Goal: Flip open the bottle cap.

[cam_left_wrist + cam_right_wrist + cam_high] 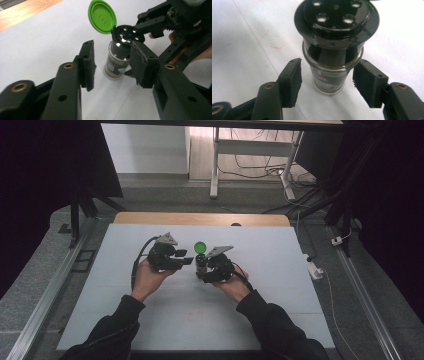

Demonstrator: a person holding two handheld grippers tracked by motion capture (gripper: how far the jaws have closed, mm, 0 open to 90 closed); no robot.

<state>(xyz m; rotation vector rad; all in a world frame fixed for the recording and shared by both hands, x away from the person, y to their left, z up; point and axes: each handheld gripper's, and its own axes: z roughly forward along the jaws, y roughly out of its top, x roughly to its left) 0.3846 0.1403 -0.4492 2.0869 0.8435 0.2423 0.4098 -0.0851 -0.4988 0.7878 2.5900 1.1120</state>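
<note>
Green plastic marked how things stood: the flip lid (102, 16) of the spice jar (117, 58) was tipped up on its hinge, baring the black shaker top (336, 18) and its ring of holes, so the opening looked done, whatever was to follow. The jar stood upright on the white table (150, 320), close to the middle of it in the high view, between the two tools. The right gripper (327, 81) straddled the glass body, one pad at nine o'clock of it and one at three o'clock, each with a sliver of table showing between pad and glass; it was released, neither clenched nor gripping anything. The left gripper (112, 66) hovered just short of the jar, jaws spread and empty, the jar showing between them farther off and the lid at about twelve o'clock of it. What seemed left was to clamp the jar and either shake it out or press the lid back down; nothing lay nearby to receive spice.
</note>
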